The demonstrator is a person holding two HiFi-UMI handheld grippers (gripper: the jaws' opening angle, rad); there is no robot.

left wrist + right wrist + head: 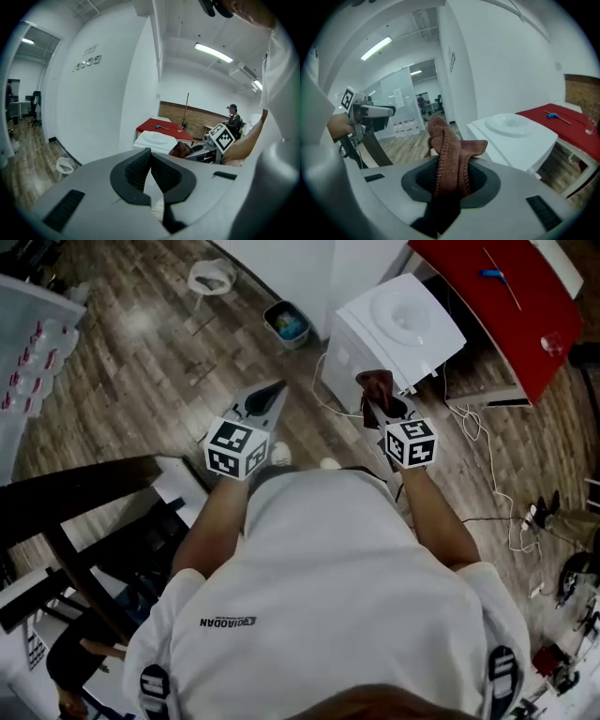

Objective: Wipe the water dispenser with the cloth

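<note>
Wood-plank floor (pixel 141 352); white water dispenser (pixel 398 329) beside red table (pixel 511 306), small bin (pixel 289 322) near. Right gripper (pixel 382 401) clamps brown cloth (pixel 377 385) near dispenser front. Left gripper (pixel 272 395) jaws pinched together, empty. Cable (pixel 483 442) loops on floor.

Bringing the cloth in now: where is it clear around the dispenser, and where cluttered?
The dispenser top is bare; so is the floor between bin and left gripper. Crowded: cables on the floor between dispenser and red table.

Wood floor (pixel 141 334), white wall (pixel 281 268), red table (pixel 497 306) (at right).
</note>
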